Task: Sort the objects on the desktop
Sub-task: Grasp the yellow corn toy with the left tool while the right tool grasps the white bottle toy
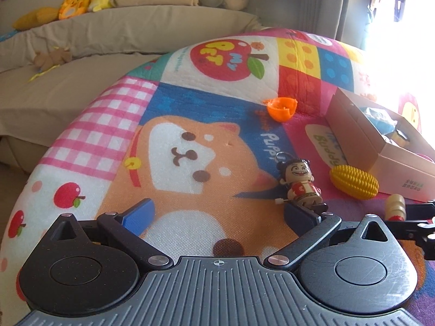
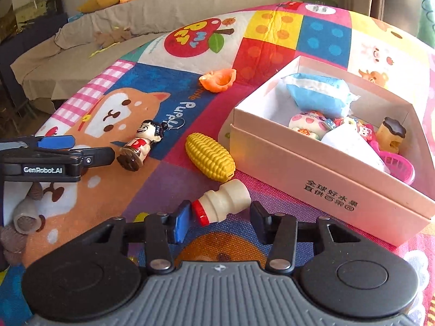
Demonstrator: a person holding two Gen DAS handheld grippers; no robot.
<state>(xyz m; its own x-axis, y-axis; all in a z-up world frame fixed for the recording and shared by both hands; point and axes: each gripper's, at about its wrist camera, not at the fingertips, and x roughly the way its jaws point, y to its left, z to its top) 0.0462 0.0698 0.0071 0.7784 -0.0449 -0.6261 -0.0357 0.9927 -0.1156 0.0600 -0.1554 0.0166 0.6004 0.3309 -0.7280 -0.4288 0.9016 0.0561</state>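
Step in hand, as I read it: picking loose toys off the play mat (image 2: 272, 40) for the white box (image 2: 326, 179), which already holds a blue pouch, a pink basket and other small toys.

Right gripper (image 2: 220, 222): fingers spread wide, nothing pinched. The cream toy bottle (image 2: 225, 201) lies on its side between them, red cap at about 7 o'clock, just beside the blue pad of the left finger (image 2: 181, 224); the other finger stands clear of the bottle's body. Box is at 2 o'clock from the bottle, near wall close by.

Left gripper (image 1: 217, 212): also spread, empty. The doll figure keychain (image 1: 299, 182) lies just past its right finger; can't tell if they touch. In the right wrist view the doll lies tilted on the mat, key ring at 1 o'clock.

Still loose: yellow toy corn (image 2: 210, 156) between doll and box, orange shell piece (image 2: 218, 79) farther back at 12 o'clock.

Next move, my call: centre the right jaws on the bottle's body, close, lift over the box wall. The round body may roll or squirt out, so grip mid-body.
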